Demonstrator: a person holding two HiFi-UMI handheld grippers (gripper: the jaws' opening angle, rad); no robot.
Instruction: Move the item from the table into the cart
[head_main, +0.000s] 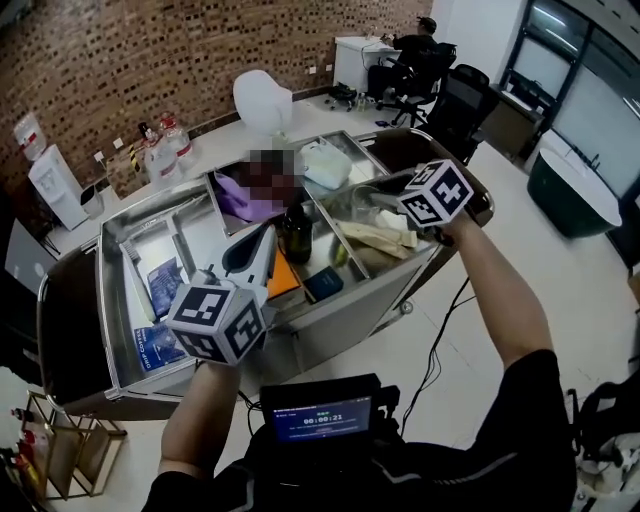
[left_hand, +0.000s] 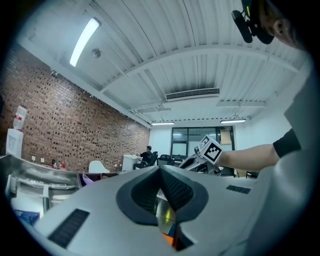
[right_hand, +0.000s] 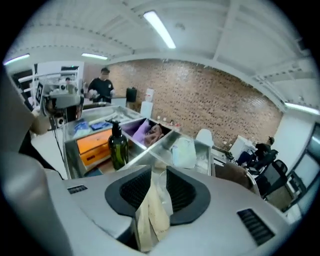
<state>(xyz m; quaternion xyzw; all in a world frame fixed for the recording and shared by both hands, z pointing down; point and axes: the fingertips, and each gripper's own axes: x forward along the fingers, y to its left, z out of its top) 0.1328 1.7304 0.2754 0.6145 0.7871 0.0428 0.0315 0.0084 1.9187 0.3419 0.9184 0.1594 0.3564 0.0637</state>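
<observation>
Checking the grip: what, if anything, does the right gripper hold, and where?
Cream packet between its fingers; whether they press it cannot be told.

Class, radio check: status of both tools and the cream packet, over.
Left tool shut, empty. Right tool open over the cart, cream packet between its jaws. Dark bottle in next bin, apart.
</observation>
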